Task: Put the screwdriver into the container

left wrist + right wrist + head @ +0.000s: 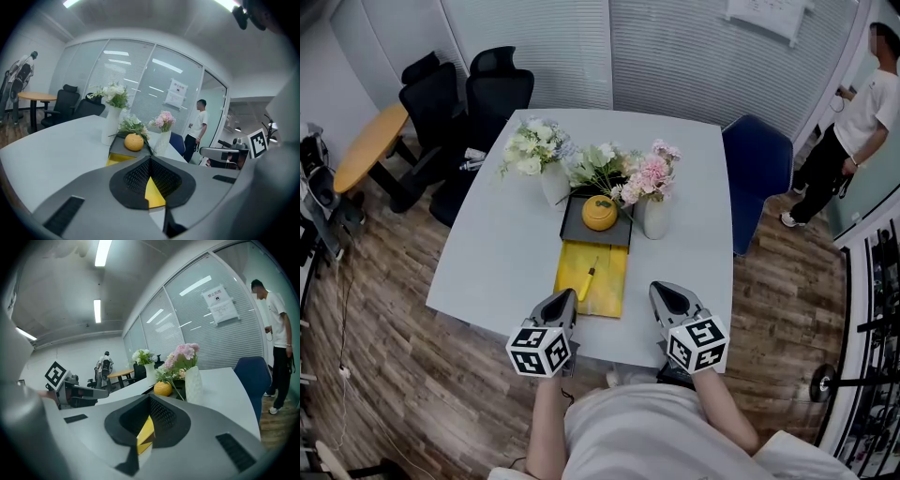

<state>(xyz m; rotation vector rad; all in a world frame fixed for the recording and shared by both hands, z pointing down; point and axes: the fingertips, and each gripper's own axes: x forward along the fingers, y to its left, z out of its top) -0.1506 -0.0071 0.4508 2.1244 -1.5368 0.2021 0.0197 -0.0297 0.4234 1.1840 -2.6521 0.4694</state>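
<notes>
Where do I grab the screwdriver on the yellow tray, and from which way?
The screwdriver lies flat on the yellow tray, pointing away from you, so probably grip its thick yellow handle from straight above, jaws closing across it.

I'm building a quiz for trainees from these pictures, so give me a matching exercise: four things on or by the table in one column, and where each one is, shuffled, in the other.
Things:
1. screwdriver
2. orange container
3. blue chair
4. pink flowers

Places:
A. in a white vase
B. lying on the yellow tray
C. by the table's right edge in the head view
D. on the dark grey tray

Pairs: 1-B, 2-D, 3-C, 4-A.
</notes>
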